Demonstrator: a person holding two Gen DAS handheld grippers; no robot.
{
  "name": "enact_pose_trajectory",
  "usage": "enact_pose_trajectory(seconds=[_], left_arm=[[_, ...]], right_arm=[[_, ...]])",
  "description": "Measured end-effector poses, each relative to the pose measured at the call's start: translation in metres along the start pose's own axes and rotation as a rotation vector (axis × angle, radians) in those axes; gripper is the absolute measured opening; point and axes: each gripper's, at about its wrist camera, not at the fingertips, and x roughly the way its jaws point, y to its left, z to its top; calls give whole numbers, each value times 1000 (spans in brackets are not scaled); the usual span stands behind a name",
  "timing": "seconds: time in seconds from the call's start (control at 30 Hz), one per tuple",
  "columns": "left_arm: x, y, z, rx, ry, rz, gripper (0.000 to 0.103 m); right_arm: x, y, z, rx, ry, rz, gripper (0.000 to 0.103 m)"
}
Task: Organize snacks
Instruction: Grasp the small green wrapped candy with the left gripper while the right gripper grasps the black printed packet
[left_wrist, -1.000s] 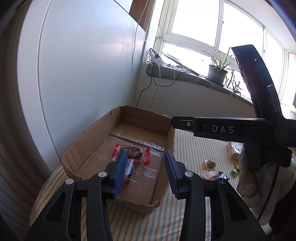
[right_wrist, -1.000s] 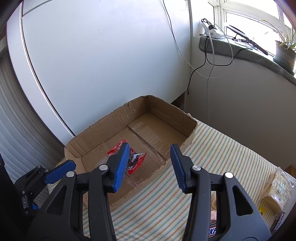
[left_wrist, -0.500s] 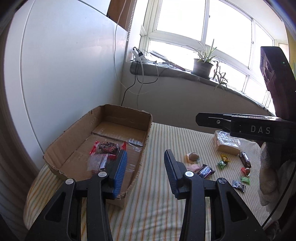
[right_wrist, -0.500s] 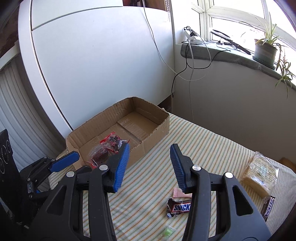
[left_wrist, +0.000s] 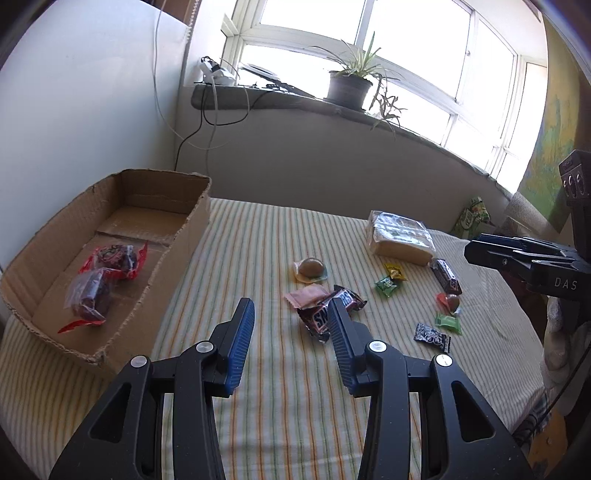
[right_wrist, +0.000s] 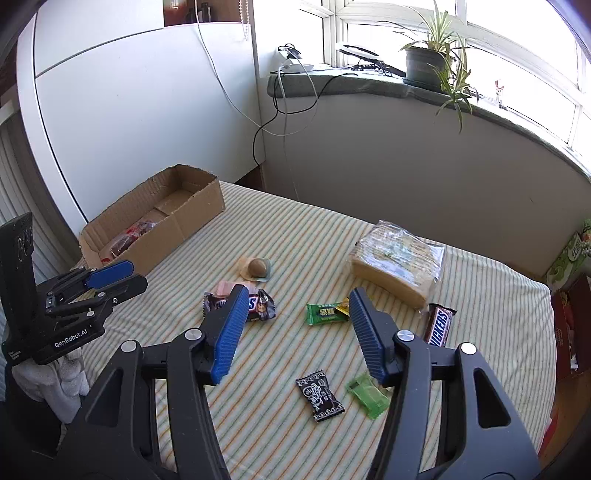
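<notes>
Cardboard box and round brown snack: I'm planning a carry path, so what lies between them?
Only bare striped cloth between the cardboard box and the round brown snack, clearest in the left wrist view.

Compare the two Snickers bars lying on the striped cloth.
The near Snickers bar lies crosswise, partly hidden behind a gripper finger, resting on a pink packet; the far Snickers bar lies lengthwise beside the wrapped bread. The near bar's wrapper looks crumpled, the far bar's smooth. Both are dark-wrapped and outside the cardboard box.
</notes>
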Motion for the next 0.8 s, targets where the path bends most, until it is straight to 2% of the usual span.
enact_pose_trajectory(seconds=[0.23, 0.47, 0.6, 0.67, 0.73, 0.8], left_arm=[[23, -29, -23, 45, 111, -74, 40], [42, -40, -32, 82, 175, -38, 40], [48, -40, -32, 94, 192, -24, 40], [51, -42, -32, 102, 198, -25, 40], [53, -43, -34, 108, 199, -17, 36], [54, -43, -35, 114, 201, -16, 30]], right_arm=[[5, -16, -42, -18, 88, 23, 60], [34, -13, -70, -20, 184, 72, 60], [47, -12, -71, -33, 214, 86, 50], [51, -14, -70, -35, 216, 84, 50], [56, -15, -69, -34, 222, 84, 49], [62, -16, -69, -34, 243, 86, 40]])
